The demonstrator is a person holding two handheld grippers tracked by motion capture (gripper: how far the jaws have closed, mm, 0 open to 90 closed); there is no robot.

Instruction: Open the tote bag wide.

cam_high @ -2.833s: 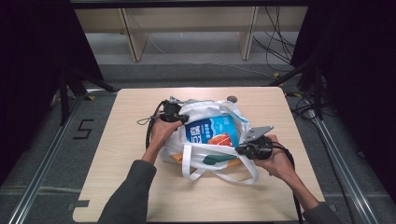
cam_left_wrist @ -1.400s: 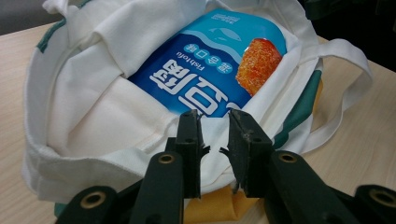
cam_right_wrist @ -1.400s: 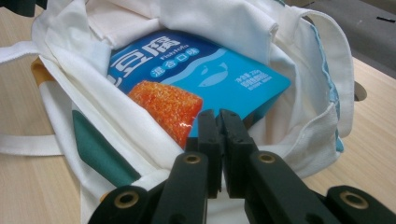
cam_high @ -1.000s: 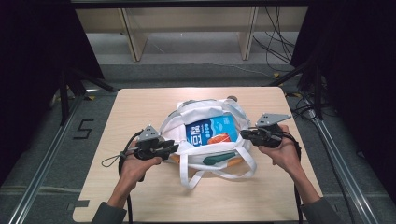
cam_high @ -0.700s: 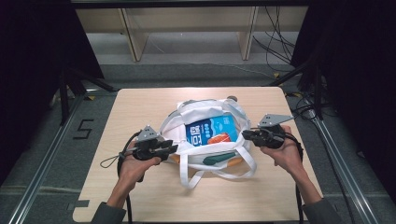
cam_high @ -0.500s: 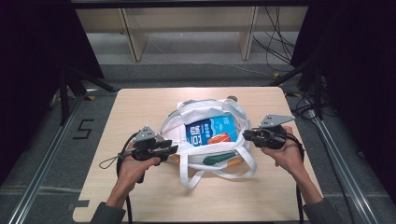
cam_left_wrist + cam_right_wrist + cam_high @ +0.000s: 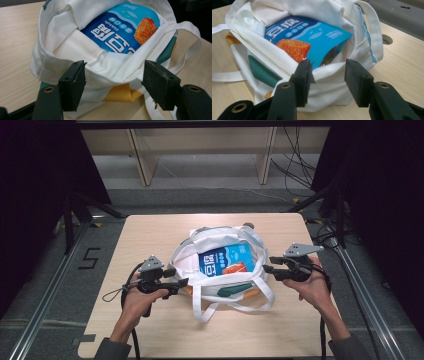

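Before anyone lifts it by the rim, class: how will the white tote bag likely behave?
The white tote bag will probably sag, since its cloth rim already folds and slumps. The blue snack packet inside may slide, as it lies loose and tilted. Both look light.

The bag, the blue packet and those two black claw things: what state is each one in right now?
Tote bag: lying on the table, mouth open, handles loose.
Blue snack packet: inside the bag, top sticking out, looks sealed.
Left gripper: open, jaws at the bag's rim, gripping nothing.
Right gripper: open, jaws at the opposite rim, gripping nothing.
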